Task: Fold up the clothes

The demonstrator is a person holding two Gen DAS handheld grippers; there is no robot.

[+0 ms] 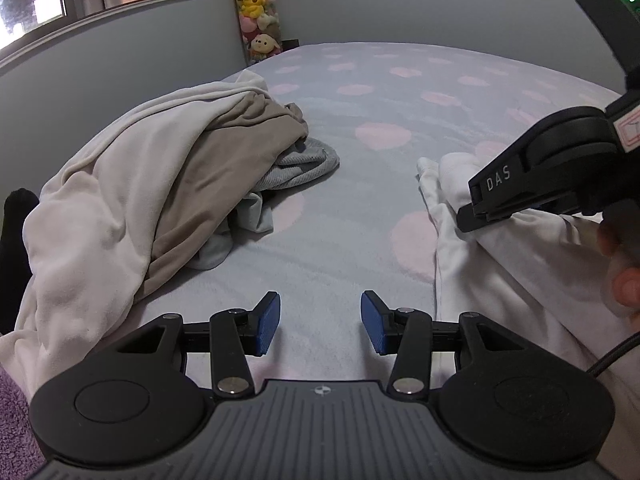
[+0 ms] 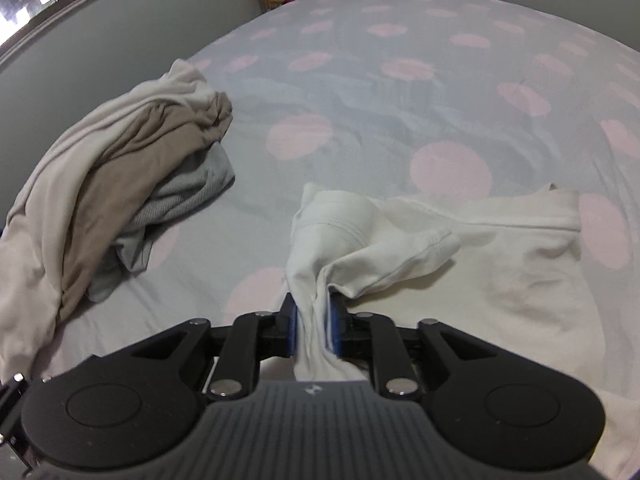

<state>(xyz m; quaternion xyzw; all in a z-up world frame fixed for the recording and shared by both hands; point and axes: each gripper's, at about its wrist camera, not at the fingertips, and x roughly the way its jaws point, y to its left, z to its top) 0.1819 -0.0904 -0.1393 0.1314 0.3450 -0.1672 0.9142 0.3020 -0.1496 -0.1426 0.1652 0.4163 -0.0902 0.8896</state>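
Right wrist view shows the right gripper (image 2: pixel 313 322) with its jaws closed tight on a bunched fold of the white garment (image 2: pixel 460 256), the cloth pinched between the blue pads (image 2: pixel 335 326) and trailing back under the tool body. Ahead of the jaws and off to their right the rest of that garment lies partly spread on the bed (image 2: pixel 360 92), one hemmed edge flopped over itself just beyond the pinch. Gathering the fabric at one spot like this probably gives a firm hold for dragging or lifting a side across, which suits a fold in progress rather than a finished one.

From the left wrist view, the left gripper (image 1: pixel 320 326) hovers low over bare bedding with its jaws wide apart and nothing between them. The white garment (image 1: pixel 500 264) sits to the right of these jaws, near but not touching, and the right gripper (image 1: pixel 532 184) presses into it from above. Being open and close alongside, the left tool looks ready to take a second edge, so the cloth can be carried flat by two points.

To the left of both pairs of jaws, well apart from the white garment, a heap of clothes (image 1: pixel 132 200) in cream, tan and grey waits unfolded. Keeping it aside leaves room for folding.
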